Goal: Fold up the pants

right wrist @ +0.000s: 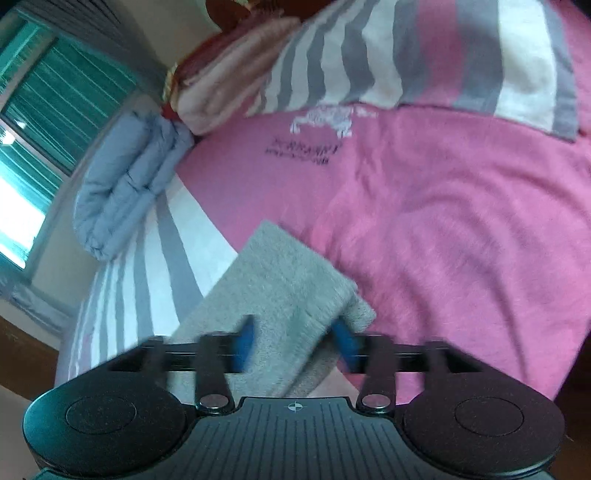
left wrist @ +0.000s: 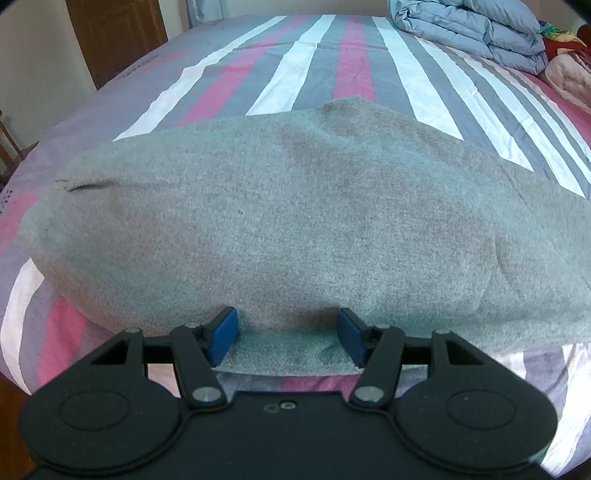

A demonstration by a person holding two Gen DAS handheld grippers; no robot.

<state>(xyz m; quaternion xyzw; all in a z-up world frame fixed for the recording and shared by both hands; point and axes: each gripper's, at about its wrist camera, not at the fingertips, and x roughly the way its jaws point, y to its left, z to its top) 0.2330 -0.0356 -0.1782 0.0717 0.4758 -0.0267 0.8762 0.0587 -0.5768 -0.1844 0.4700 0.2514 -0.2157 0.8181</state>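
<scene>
Pants (left wrist: pixel 295 221) of grey fleece lay folded on the striped bed (left wrist: pixel 314 66). My left gripper (left wrist: pixel 288 332) had its fingers apart astride the near edge; my right gripper (right wrist: pixel 295 343) straddled one corner, fingers apart too.

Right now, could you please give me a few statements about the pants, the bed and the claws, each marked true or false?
1. The grey pants lie on a striped bedsheet. True.
2. The left claw is clamped shut. False: its blue pads stand apart, with the pants' edge between them.
3. A folded blue quilt sits on the bed. True.
4. The right claw hangs over bare floor. False: grey fabric lies between its open pads.
</scene>
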